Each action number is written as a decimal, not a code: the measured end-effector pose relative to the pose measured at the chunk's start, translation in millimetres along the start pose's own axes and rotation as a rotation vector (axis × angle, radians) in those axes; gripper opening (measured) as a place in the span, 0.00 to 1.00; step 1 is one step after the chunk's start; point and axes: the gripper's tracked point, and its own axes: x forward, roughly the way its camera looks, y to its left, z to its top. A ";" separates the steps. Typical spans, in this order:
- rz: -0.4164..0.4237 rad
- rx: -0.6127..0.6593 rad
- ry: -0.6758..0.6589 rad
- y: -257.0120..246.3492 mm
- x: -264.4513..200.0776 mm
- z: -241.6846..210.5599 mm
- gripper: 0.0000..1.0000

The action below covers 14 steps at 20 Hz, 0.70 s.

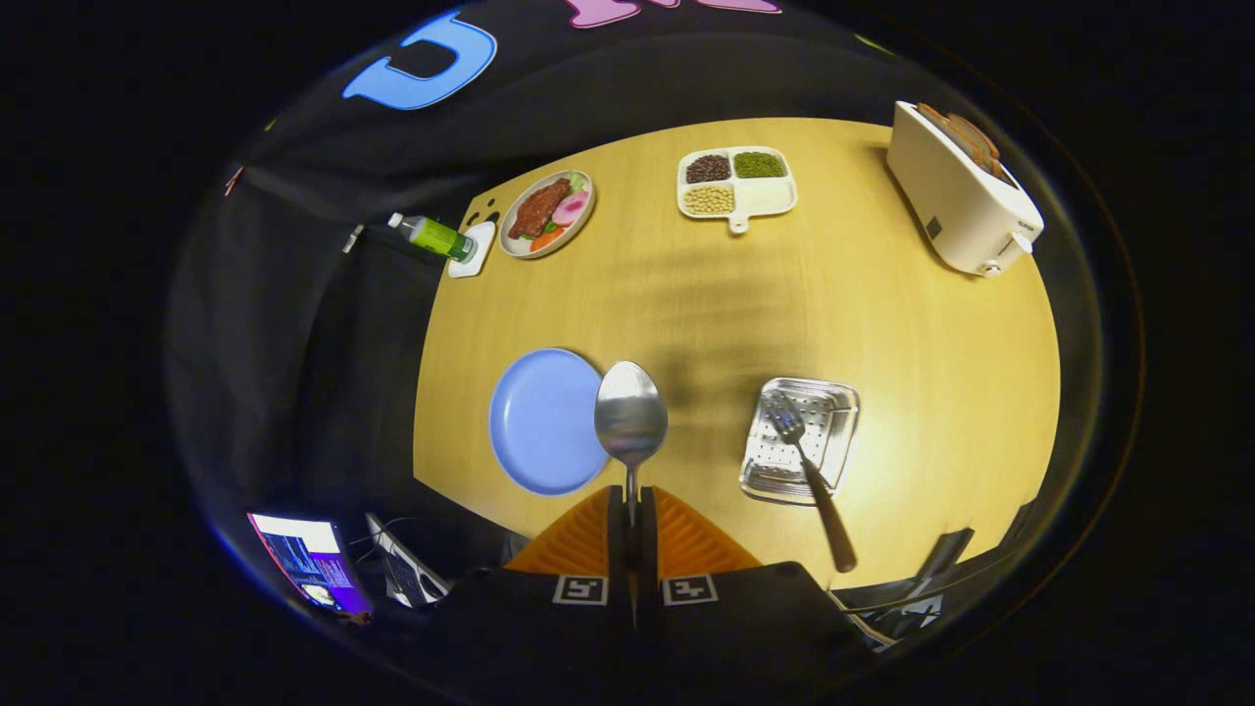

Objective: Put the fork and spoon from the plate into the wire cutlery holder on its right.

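My gripper (pixel 632 515) is shut on the spoon (pixel 630 420), both orange fingers (pixel 686 539) pressing its thin handle. The shiny bowl of the spoon points ahead and hangs high above the table, over the right rim of the blue plate (pixel 542 420). That plate lies bare on the wooden table, left of the fingers. To the right sits the metal cutlery holder (pixel 833 436), a perforated tray. The fork (pixel 809 469) lies in it, tines inside and its dark handle sticking out over the near rim.
At the table's far side stand a plate of food (pixel 547 213), a white divided dish of beans (pixel 735 182) and a white toaster with bread (pixel 963 191). A green bottle (pixel 434 235) lies at the left edge. A lit screen (pixel 309 561) sits below the table's near-left corner.
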 end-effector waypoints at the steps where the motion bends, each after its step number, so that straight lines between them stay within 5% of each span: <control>1: -0.015 -0.002 0.021 -11.4 -5.2 -1.2 0.06; 14: -0.163 -0.063 0.389 -92.2 7.8 -22.5 0.06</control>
